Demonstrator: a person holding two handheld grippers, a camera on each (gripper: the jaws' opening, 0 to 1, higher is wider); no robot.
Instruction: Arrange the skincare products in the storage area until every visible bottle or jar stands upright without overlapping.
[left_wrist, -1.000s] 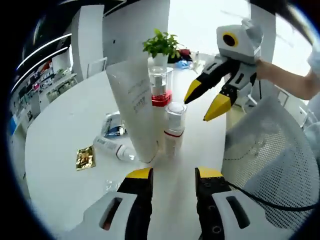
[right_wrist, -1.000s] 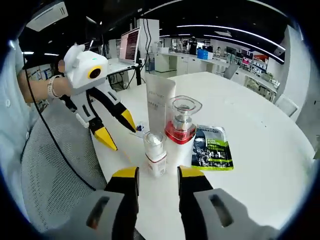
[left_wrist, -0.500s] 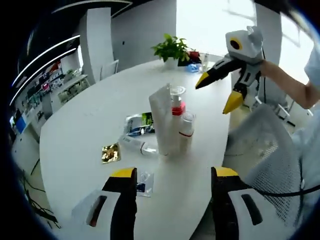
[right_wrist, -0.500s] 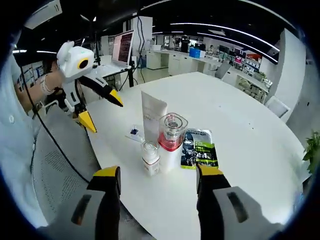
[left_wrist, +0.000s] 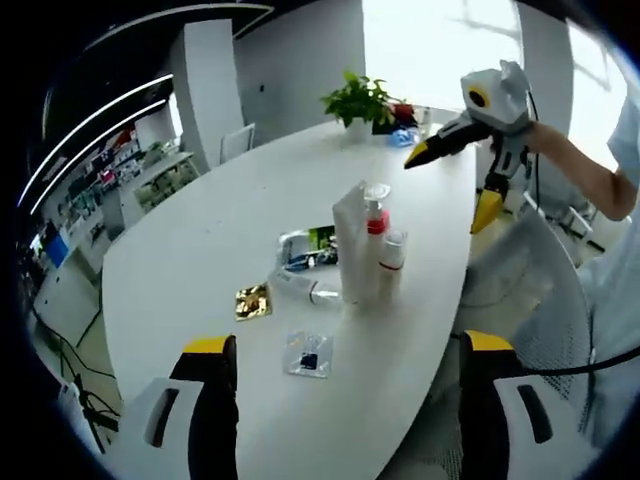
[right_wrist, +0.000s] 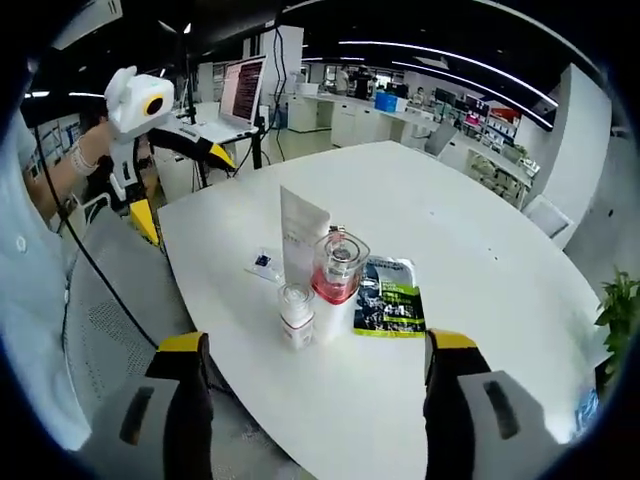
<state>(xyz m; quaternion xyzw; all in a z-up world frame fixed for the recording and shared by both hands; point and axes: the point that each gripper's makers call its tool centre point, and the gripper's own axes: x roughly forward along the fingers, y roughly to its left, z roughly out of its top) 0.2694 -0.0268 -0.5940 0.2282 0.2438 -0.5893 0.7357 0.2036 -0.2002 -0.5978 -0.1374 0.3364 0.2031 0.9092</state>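
Three products stand upright in a tight cluster near the table edge: a white tube (left_wrist: 350, 243) (right_wrist: 300, 233), a clear bottle with a red collar (left_wrist: 376, 222) (right_wrist: 336, 272) and a small white bottle (left_wrist: 392, 250) (right_wrist: 296, 311). A small tube (left_wrist: 303, 290) lies flat beside them. My left gripper (left_wrist: 348, 345) is open wide, well back from the cluster, and appears from the other side (right_wrist: 183, 190). My right gripper (right_wrist: 318, 343) is also open wide and empty, held in the air beyond the table edge (left_wrist: 452, 185).
Flat on the white oval table (left_wrist: 200, 220) lie a green-black sachet (left_wrist: 308, 245) (right_wrist: 388, 300), a gold sachet (left_wrist: 252, 300) and a small clear sachet (left_wrist: 308, 353) (right_wrist: 264, 262). A grey mesh chair (left_wrist: 520, 290) (right_wrist: 105, 300) stands at the table edge. A potted plant (left_wrist: 362, 100) sits at the far end.
Both views have pulled back from the cluster, which now looks smaller and farther. Both grippers' jaws have spread wider. The products have not moved.
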